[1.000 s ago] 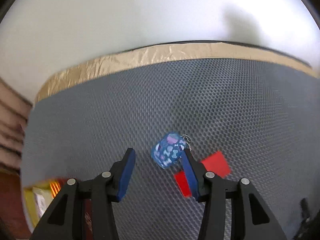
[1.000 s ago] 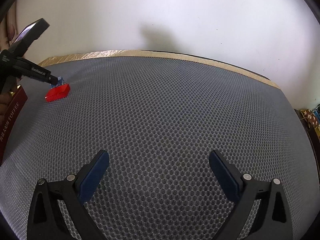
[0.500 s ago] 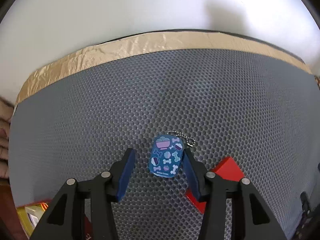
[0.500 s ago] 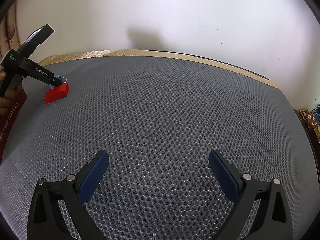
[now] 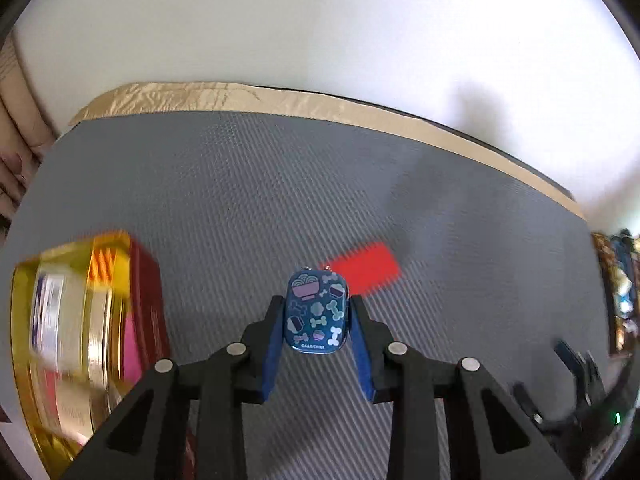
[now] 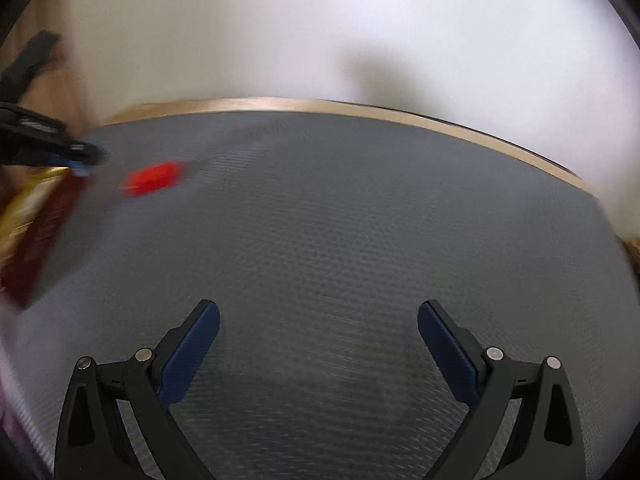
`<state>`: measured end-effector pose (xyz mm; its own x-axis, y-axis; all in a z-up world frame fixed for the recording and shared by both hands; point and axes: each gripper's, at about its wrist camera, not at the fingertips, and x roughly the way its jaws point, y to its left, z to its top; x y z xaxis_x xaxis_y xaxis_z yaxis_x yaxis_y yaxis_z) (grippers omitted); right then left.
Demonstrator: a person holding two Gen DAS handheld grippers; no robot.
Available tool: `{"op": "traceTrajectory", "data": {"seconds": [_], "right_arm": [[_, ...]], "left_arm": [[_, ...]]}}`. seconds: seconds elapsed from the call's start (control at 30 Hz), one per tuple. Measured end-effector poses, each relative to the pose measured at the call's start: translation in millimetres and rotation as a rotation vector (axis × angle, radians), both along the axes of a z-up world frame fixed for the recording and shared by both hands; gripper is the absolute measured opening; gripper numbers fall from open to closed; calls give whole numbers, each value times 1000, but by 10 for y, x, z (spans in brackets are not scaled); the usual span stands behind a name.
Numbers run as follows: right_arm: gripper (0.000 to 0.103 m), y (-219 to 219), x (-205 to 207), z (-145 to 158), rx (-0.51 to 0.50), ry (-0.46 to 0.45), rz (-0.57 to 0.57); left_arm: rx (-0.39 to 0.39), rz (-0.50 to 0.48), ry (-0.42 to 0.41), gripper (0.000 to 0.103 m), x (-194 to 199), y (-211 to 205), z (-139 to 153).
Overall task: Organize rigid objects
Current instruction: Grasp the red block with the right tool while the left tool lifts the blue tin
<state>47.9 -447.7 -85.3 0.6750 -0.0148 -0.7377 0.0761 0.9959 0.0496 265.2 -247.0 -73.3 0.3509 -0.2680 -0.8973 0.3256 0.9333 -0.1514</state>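
Observation:
A small blue tag (image 5: 317, 312) printed with bones and bowls sits between the blue pads of my left gripper (image 5: 316, 304), which is shut on it and holds it above the grey mesh mat (image 5: 280, 184). Behind it lies a blurred red block (image 5: 366, 266) on the mat. In the right wrist view my right gripper (image 6: 318, 318) stands open over bare mat with nothing between its fingers. The red block (image 6: 154, 178) shows far left, and beside it the left gripper (image 6: 86, 154) is blurred.
A gold and dark red tin box (image 5: 80, 332) fills the lower left of the left wrist view, and the same box (image 6: 36, 228) lies at the mat's left edge. A tan strip (image 5: 280, 100) borders the mat against a white wall. Clutter (image 5: 616, 280) sits beyond the right edge.
My left gripper closed on the blue tag and carried it off the mat toward the left, bringing the tin box into view. The right gripper turned slightly and stayed open.

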Motion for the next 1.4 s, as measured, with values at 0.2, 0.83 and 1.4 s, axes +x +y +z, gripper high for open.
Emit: {"op": "traceTrajectory", "data": {"seconds": [0.2, 0.83, 1.4], "right_arm": [[87, 370, 603, 331, -150, -65, 455], [69, 1572, 2187, -93, -450, 332, 1065], [30, 1438, 1752, -157, -231, 456, 712]], "left_arm": [[-46, -28, 73, 32, -527, 265, 90], [-100, -5, 134, 32, -869, 588, 115], [-134, 58, 79, 32, -1143, 890, 408]]}}
